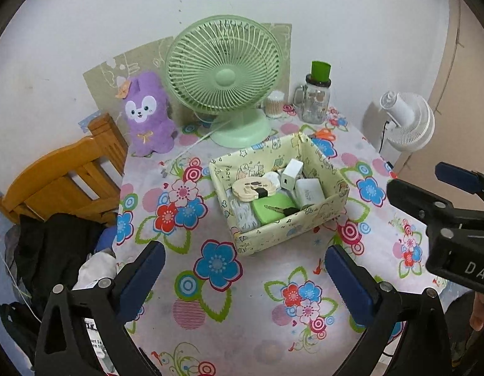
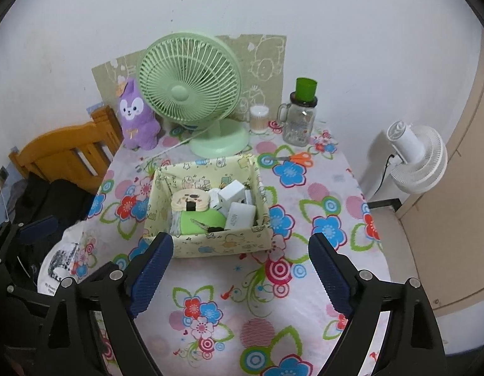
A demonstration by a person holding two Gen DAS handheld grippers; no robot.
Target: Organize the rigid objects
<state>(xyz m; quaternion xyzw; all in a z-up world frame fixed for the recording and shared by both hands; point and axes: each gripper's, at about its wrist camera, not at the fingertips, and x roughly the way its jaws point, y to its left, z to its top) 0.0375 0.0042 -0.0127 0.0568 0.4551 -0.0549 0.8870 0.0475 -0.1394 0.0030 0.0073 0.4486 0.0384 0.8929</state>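
Two grippers are seen above the flowered tablecloth (image 1: 229, 307), both released, nothing between the fingers: left gripper (image 1: 245, 277), right gripper (image 2: 242, 269). Rigid items are gathered in the patterned box (image 2: 210, 244) at mid-table: white chargers (image 2: 238, 216), a green case (image 1: 268, 210), a round wooden piece (image 1: 252, 188). Orange scissors (image 2: 296, 158) lie just right of the box's far corner.

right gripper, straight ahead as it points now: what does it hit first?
Probably the patterned storage box: its near wall sits centred past the open right gripper, nothing between the fingers. Depth is unclear; the floral tablecloth might come first.
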